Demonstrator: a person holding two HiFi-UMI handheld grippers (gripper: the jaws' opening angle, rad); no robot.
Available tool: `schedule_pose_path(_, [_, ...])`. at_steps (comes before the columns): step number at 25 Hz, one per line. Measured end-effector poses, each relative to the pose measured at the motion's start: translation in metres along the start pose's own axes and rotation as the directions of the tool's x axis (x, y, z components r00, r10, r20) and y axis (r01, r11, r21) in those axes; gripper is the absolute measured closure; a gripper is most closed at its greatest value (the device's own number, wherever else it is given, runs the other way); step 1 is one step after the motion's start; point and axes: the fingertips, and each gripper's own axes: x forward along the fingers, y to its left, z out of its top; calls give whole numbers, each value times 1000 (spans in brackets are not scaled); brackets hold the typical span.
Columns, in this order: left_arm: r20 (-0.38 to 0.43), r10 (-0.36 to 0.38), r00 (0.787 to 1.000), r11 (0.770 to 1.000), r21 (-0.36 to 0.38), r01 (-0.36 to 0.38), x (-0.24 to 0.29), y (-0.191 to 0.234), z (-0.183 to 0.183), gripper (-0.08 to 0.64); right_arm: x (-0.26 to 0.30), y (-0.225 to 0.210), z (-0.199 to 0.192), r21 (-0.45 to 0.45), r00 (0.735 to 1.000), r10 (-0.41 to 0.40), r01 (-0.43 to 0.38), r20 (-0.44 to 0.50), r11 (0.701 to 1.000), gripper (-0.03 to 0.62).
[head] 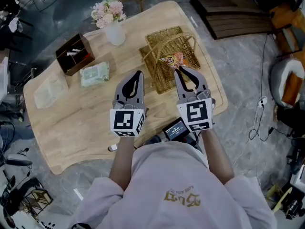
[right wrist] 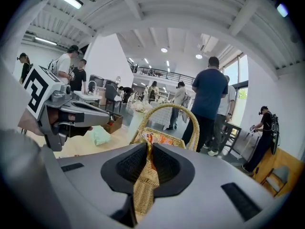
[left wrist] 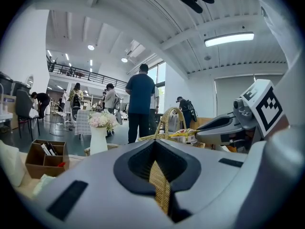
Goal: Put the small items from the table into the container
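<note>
- Now, my right gripper (head: 178, 70) is clamped on the near edge of the snack packet (head: 173, 59). The packet sticks out just past the tips, over the wicker basket (head: 159, 78). I can't tell whether its far end touches the weave.
- My left gripper (head: 138, 73) has its jaws together with nothing in them. It points at the basket's near side, just left of the right one.
- The first risk, as I judge it, is the hold itself. It is on a thin margin of crinkly film, so the packet could slide out or twist if I swing the tool.
- The basket handle (right wrist: 167, 107) arches right ahead of and above the right tips. Pushing further forward could catch the packet on it or tip the light basket.
- Letting go too near the rim on my side could leave the packet hanging over the edge, and from there it could drop onto the table (head: 86, 123).
- My idle left gripper sits close to the basket wall, and a careless nudge would shove the basket out from under the packet.
- The green wipes pack (head: 95, 74) and the clear bag (head: 50, 92) lie well off to the left of the left gripper. The flower vase (head: 114, 32) stands ahead-left of it, and I could knock it over when reaching across for them.
</note>
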Motion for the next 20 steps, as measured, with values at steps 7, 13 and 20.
schedule_pose_path(7, [-5, -18, 1000, 1000, -2, 18, 6, -8, 0, 565, -1, -13, -7, 17, 999, -43, 42, 15, 999, 537])
schedule_pose_path(13, [-1, -14, 1000, 1000, -3, 14, 6, -8, 1, 565, -2, -15, -15, 66, 999, -33, 33, -12, 997, 491])
schedule_pose_path(20, [4, -12, 1000, 1000, 5, 11, -2, -10, 3, 565, -15, -15, -10, 61, 995, -96, 93, 38, 994, 502])
